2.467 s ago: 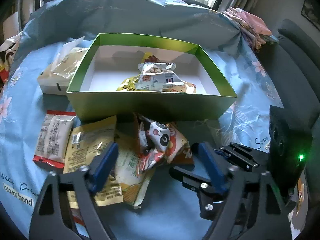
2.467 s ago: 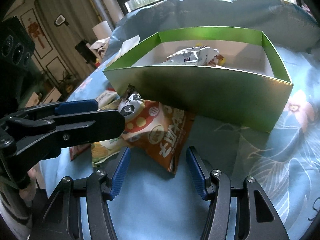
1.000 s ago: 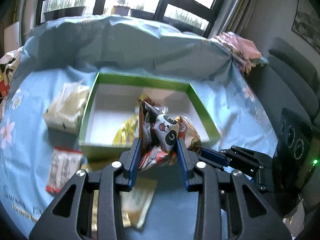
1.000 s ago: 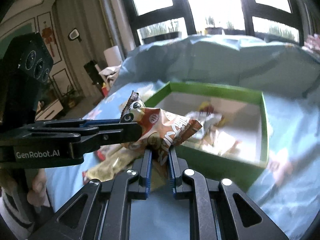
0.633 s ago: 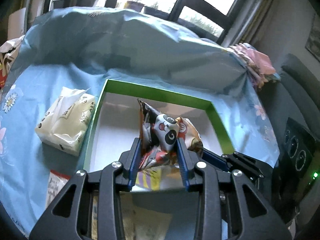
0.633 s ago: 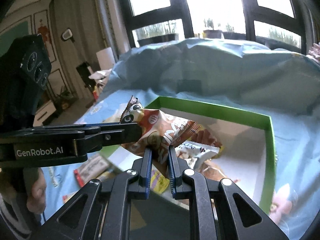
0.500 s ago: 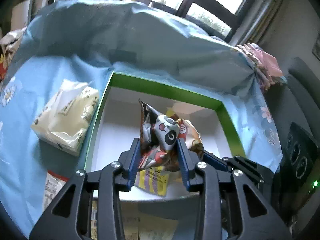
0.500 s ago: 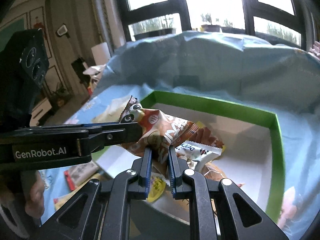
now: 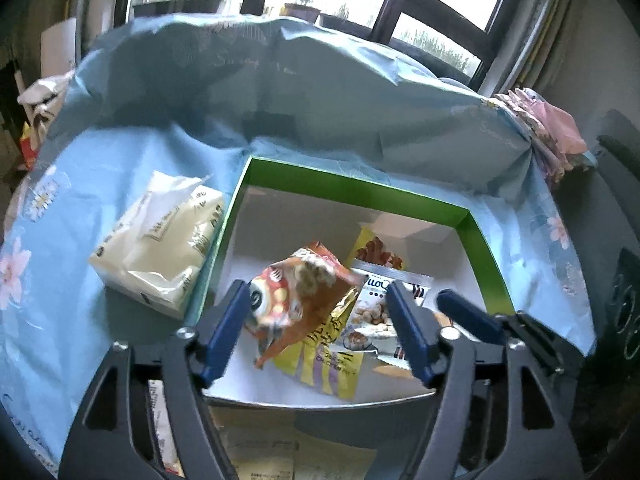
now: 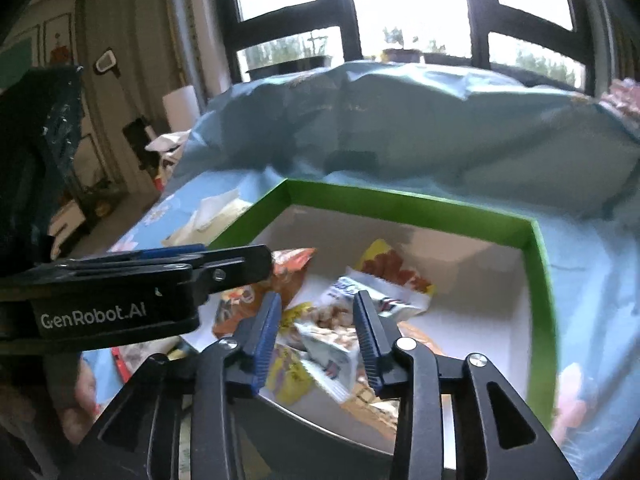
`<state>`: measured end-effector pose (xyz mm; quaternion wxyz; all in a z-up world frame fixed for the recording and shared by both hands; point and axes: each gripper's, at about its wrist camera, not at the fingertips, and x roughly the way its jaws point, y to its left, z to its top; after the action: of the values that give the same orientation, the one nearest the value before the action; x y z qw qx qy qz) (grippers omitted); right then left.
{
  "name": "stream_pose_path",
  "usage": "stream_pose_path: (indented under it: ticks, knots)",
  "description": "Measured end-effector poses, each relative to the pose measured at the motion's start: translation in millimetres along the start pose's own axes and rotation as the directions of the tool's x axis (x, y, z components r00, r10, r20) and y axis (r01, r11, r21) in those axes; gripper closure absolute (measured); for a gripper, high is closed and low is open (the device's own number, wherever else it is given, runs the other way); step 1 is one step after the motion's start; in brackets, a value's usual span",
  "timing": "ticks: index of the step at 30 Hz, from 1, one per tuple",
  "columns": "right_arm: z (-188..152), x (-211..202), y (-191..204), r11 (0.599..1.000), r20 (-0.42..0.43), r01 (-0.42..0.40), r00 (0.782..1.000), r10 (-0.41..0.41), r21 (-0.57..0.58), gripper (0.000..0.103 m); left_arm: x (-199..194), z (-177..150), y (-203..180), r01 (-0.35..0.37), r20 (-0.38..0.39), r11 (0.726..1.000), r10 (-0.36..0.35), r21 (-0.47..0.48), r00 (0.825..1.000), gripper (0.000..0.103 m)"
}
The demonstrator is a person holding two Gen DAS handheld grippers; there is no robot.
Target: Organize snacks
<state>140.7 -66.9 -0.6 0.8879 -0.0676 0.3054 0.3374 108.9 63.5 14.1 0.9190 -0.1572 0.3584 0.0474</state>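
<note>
The orange snack packet [image 9: 298, 304] (blurred) sits at lower centre of the left wrist view, inside the green box [image 9: 360, 190], partly over a yellow packet [image 9: 324, 354] and beside a white nut packet [image 9: 374, 312]. The left gripper [image 9: 318, 330] has just been opening; its jaws stand wide and clear of the packet. The right gripper [image 10: 316, 340], also just opening, holds nothing. A tissue pack [image 9: 156, 240] lies left of the box on the blue-clothed surface [image 9: 60, 320].
</note>
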Motion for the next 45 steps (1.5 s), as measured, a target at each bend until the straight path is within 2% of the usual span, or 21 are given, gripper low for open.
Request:
stream_pose_path:
  ticks: [3,5,14,20,27,32,42,45]
  knots:
    - [0.9,-10.4,-4.1,0.999,0.011,0.033,0.999,-0.034,0.023,0.054,-7.0,-0.6,-2.1,-0.030,0.018,0.999,0.030,0.022,0.999,0.027]
    - [0.5,-18.3,-5.3,0.997,0.020,0.066,0.998,-0.067,0.029,0.048,-10.9,-1.1,-3.3,-0.045,0.028,0.999,0.044,0.030,0.999,0.015]
    - [-2.2,-48.6,-3.3,0.982,0.049,0.190,0.980,-0.191,0.022,0.046,-30.2,-12.9,-6.0,-0.066,0.049,0.996,0.063,0.056,0.997,0.007]
    - [-9.0,-62.4,-0.3,0.970,0.049,0.245,0.968,-0.245,0.013,0.046,-39.9,-23.8,-5.5,-0.081,0.043,0.994,0.078,0.067,0.996,0.007]
    - [-18.7,-75.3,-1.6,0.964,0.054,0.264,0.963,-0.264,0.021,0.046,-46.4,-32.1,-7.5,-0.088,0.042,0.993,0.084,0.085,0.996,0.007]
    - [-25.6,-76.6,-3.8,0.967,0.037,0.252,0.967,-0.253,0.036,0.046,-42.7,-41.5,-8.3,-0.087,0.011,0.993,0.086,0.086,0.996,0.007]
    - [-32.7,-78.4,-2.8,0.970,0.021,0.238,0.971,-0.239,0.042,0.045,-48.2,-52.5,-16.7,-0.070,0.004,0.992,0.070,0.105,0.998,0.006]
    - [-34.3,-78.8,-1.5,0.971,0.016,0.235,0.972,-0.236,0.042,0.045,-51.4,-54.8,-17.0,-0.063,0.007,0.993,0.063,0.099,0.998,0.001]
